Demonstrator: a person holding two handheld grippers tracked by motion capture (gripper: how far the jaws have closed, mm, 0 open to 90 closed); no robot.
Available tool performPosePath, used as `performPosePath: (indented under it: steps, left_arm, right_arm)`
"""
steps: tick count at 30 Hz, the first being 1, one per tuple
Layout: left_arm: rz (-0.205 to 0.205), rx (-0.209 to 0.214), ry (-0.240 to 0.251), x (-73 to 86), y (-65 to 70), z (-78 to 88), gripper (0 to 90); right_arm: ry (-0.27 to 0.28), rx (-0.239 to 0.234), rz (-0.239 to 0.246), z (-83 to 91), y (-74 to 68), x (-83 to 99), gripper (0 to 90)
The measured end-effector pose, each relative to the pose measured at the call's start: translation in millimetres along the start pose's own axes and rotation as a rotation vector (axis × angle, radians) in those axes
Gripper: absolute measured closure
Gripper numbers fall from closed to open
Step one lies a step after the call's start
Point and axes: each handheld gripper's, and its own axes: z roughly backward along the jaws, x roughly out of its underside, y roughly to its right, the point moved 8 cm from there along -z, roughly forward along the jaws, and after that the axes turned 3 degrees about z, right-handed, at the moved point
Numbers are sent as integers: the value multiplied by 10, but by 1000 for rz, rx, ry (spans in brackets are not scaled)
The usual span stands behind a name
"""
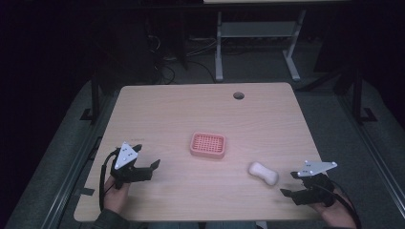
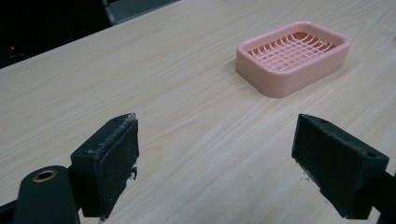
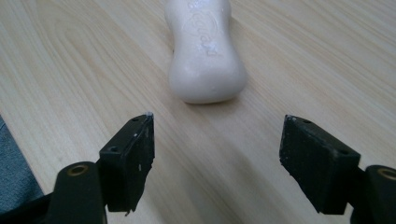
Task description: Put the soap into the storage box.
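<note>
Lying on the bare worktop (image 1: pixel 157 109), the soap (image 1: pixel 263 173) sits toward the near right, well apart from the pink dish (image 1: pixel 207 145) at the middle. The right gripper (image 1: pixel 297 186) hovers just beside the soap, its jaws spread wide with nothing between them; in the right gripper view the soap (image 3: pixel 206 53) lies ahead of the gap, its far end cut off by the top edge and its embossed lettering too blurred to read. The left gripper (image 1: pixel 145 168) rests near the left edge, jaws wide apart and empty, and in its view the dish (image 2: pixel 293 57) stands ahead to the right. Nothing lies between soap and dish. A round hole (image 1: pixel 238 95) marks the far side of the worktop. Beyond it, a white frame (image 1: pixel 258 36) and cables fade into darkness.
</note>
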Motion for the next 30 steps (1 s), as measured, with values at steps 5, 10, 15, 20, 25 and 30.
performPosePath:
  steps: [5, 10, 15, 20, 25, 30]
  left_arm:
    - [-5, 0, -5, 8, -3, 3, 146]
    - [6, -2, 4, 3, -9, 13, 146]
    - [7, -3, 4, 2, -16, 18, 146]
    - [6, 0, 3, 1, -6, 13, 146]
    - [8, 0, 1, 5, -7, 6, 146]
    - [9, -2, 4, 3, -15, 11, 146]
  right_arm:
    - [-22, -15, 17, -29, -3, -75, 247]
    - [-30, -23, 23, -41, 7, -151, 237]
    - [-49, -35, 32, -74, 17, -244, 219]
    - [-57, -41, 30, -81, 20, -296, 209]
    - [-72, -70, 31, -127, 10, -409, 190]
    - [-88, -70, 54, -172, -7, -471, 188]
